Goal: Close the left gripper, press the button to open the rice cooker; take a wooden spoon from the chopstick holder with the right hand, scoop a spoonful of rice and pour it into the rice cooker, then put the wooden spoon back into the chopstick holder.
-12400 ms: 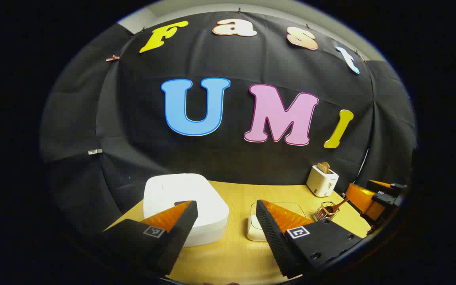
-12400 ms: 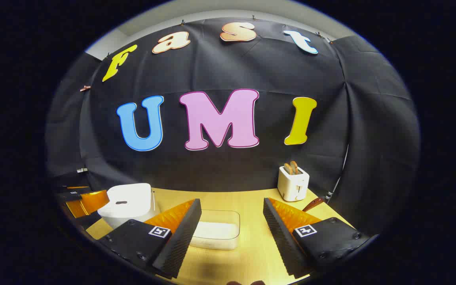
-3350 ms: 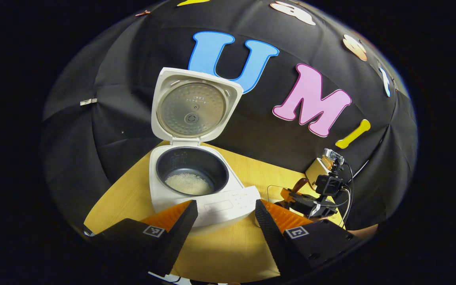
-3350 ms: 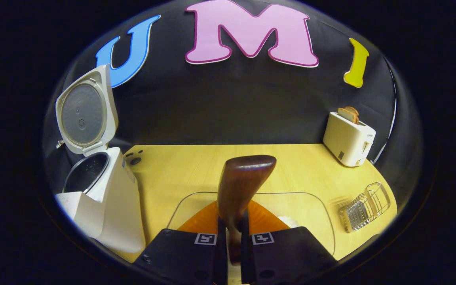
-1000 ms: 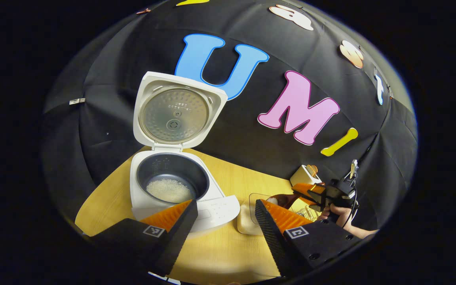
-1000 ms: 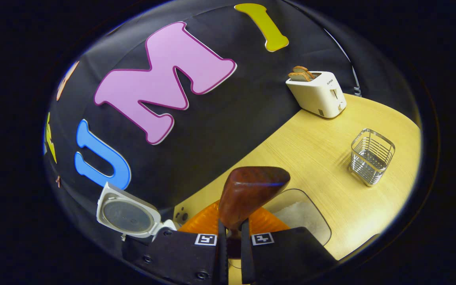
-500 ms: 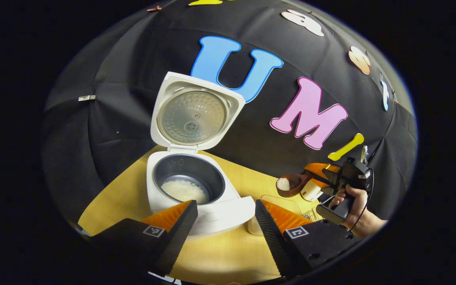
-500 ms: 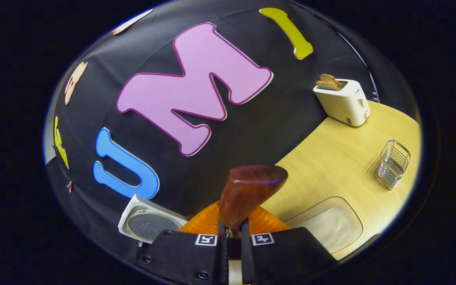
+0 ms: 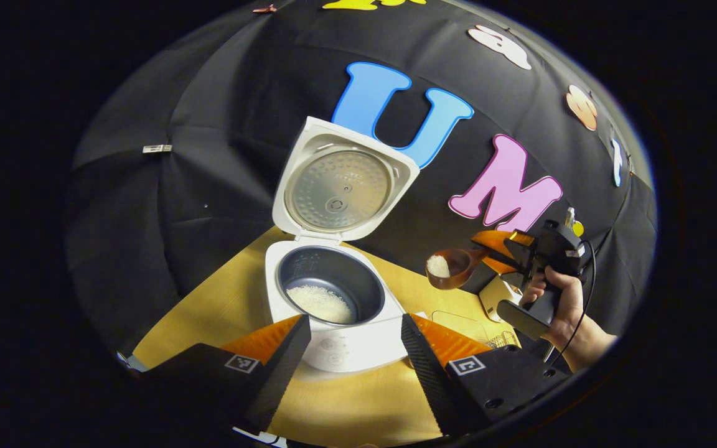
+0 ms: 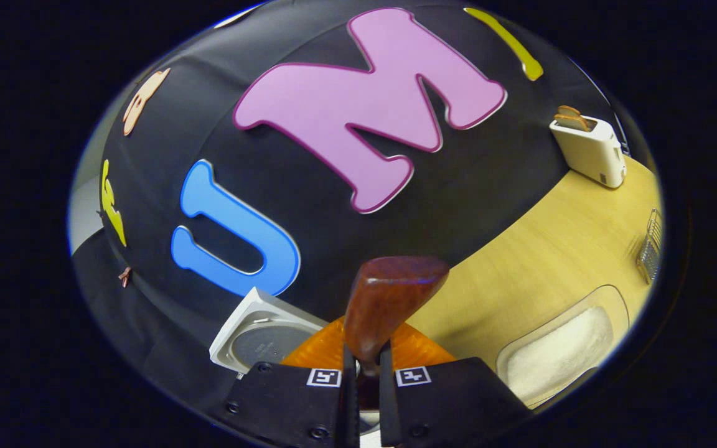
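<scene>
Even overhead light; yellow wooden table (image 9: 221, 298) bright, soft shadows; strong fisheye bending at edges; focus sharp.

In the right gripper view the wooden spoon (image 10: 389, 298) shows its back, hiding the bowl's load, and the chopstick holder (image 10: 650, 246) is cut by the edge. In the left gripper view the toaster (image 9: 496, 297) sits half behind the hand (image 9: 561, 305).

Nothing legible here: the rice cooker (image 9: 333, 292) has faint lettering on its inner lid and front panel, too small to read, and the toaster (image 10: 589, 152) brand mark is a blur.
</scene>
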Action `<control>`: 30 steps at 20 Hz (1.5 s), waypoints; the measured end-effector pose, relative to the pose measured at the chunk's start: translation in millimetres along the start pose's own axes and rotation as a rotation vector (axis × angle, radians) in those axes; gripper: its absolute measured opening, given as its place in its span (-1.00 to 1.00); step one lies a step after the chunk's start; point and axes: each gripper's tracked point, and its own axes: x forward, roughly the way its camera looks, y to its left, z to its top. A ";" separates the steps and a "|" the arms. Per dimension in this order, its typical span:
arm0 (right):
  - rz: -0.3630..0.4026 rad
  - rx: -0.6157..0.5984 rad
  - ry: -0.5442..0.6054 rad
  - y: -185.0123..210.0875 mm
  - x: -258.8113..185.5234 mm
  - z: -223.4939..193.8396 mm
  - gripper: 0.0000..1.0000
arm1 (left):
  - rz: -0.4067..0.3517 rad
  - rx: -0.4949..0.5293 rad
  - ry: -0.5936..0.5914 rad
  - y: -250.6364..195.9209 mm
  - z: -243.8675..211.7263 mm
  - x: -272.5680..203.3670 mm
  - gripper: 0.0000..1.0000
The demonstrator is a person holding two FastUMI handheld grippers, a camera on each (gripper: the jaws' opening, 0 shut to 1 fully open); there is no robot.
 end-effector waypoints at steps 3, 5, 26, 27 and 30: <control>0.038 -0.046 0.039 27.1 19.4 -24.4 -0.66 | 0.017 -0.019 -0.007 11.7 4.8 0.7 0.89; 0.056 -0.085 0.074 40.8 31.4 -41.9 -0.67 | 0.025 -0.021 -0.010 17.1 6.7 0.7 0.79; 0.276 -1.018 0.008 102.6 51.4 -149.5 -0.67 | 0.086 -0.029 -0.081 69.5 39.3 -4.9 0.89; 0.298 -1.057 0.005 106.5 48.6 -152.8 -0.67 | 0.090 -0.023 -0.091 71.0 42.1 -6.2 0.89; 0.358 -1.161 -0.001 115.7 45.0 -171.3 -0.67 | 0.108 -0.001 -0.122 76.3 50.4 -11.4 0.89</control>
